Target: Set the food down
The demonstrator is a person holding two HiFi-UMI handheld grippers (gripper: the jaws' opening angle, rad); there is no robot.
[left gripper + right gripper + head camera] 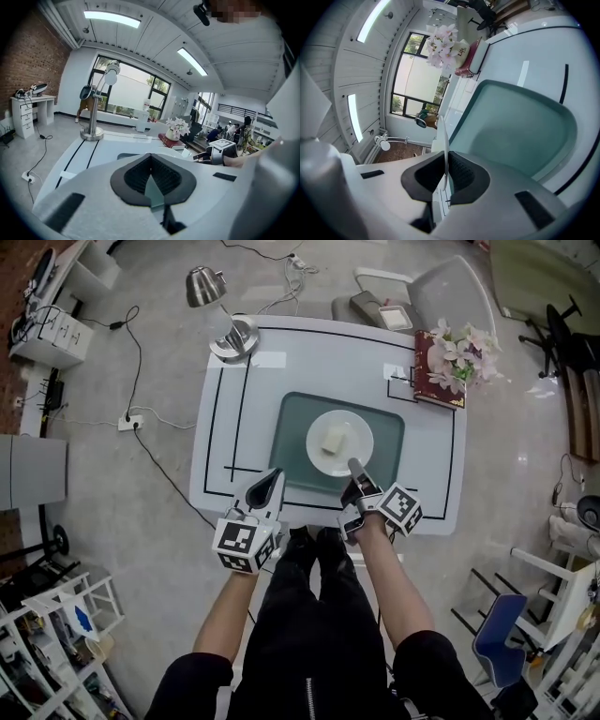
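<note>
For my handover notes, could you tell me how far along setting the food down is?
Done: the plate with the food is over the green mat. In hand: the right gripper grips its rim. To do: release it; the left gripper waits shut, empty.

Head view: high above the table, looking straight down.
Left gripper view: on the left hand-held gripper, low at the table's near edge, facing the flowers.
Right gripper view: on the right hand-held gripper, close over the table, tipped sideways.
All share: table, flowers.
</note>
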